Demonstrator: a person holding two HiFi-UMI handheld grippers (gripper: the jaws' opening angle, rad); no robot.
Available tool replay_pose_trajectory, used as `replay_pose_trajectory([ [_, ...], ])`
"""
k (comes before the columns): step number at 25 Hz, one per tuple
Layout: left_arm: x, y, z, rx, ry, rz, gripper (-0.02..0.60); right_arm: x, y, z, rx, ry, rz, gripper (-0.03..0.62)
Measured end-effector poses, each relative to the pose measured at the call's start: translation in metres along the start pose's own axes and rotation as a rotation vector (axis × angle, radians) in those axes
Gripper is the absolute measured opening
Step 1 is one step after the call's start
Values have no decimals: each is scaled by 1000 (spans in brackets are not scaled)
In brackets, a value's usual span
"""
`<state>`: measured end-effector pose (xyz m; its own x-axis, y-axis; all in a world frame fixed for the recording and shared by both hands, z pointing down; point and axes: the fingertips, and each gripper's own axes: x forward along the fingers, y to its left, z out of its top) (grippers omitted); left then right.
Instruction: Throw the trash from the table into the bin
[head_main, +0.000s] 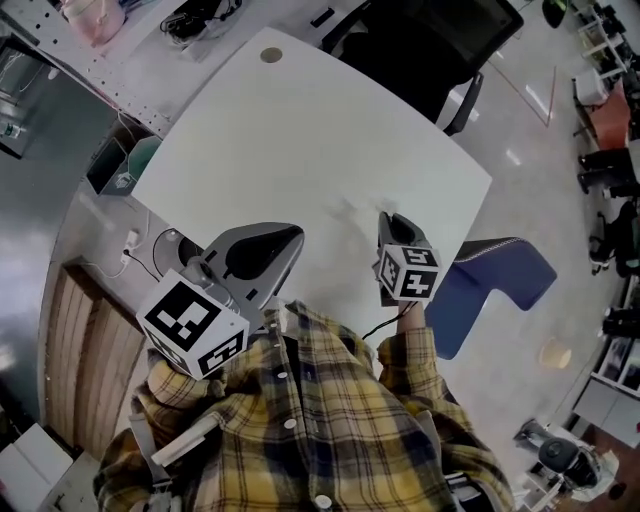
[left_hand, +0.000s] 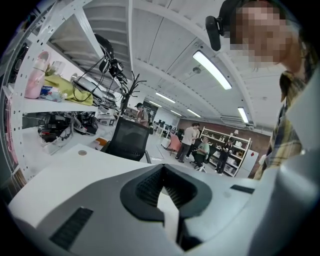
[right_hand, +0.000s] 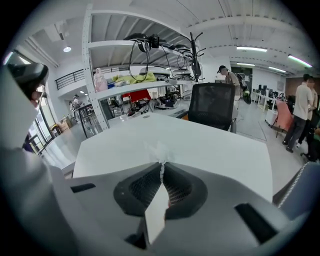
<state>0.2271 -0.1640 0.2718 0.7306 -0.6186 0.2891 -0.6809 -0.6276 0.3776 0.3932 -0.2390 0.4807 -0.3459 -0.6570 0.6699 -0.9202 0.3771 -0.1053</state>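
Observation:
My right gripper (head_main: 385, 217) (right_hand: 161, 164) is shut on a small white crumpled paper scrap (right_hand: 159, 150), which sticks out past its tips just above the white table (head_main: 300, 130). In the head view the scrap is too faint to make out. My left gripper (head_main: 296, 233) (left_hand: 161, 169) hovers over the table's near edge with its jaws together and nothing between them. A dark open bin (head_main: 118, 165) with something teal inside stands on the floor off the table's left side, well away from both grippers.
A small round disc (head_main: 271, 54) lies at the table's far corner. A black office chair (head_main: 430, 40) stands behind the table and a blue chair (head_main: 495, 280) to the right. Shelves with cables and clutter (right_hand: 135, 80) line the far side. Several people stand in the background.

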Motion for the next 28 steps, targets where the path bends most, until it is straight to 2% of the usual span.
replay_pose_trajectory([
  [5, 2, -19, -1, 16, -49, -38, 5, -42, 12, 23, -50, -80, 18, 8],
  [11, -7, -19, -6, 7, -91, -9, 5, -64, 45, 54, -114, -153, 91, 8],
  [18, -46, 5, -17, -47, -134, 115, 6, -55, 113, 72, -214, -157, 238, 8],
  [23, -108, 44, -32, -105, -191, 253, 5, -29, 193, 74, -319, -116, 368, 8],
  [28, -192, 79, -48, -137, -236, 333, 5, -16, 289, 68, -380, -101, 439, 8],
])
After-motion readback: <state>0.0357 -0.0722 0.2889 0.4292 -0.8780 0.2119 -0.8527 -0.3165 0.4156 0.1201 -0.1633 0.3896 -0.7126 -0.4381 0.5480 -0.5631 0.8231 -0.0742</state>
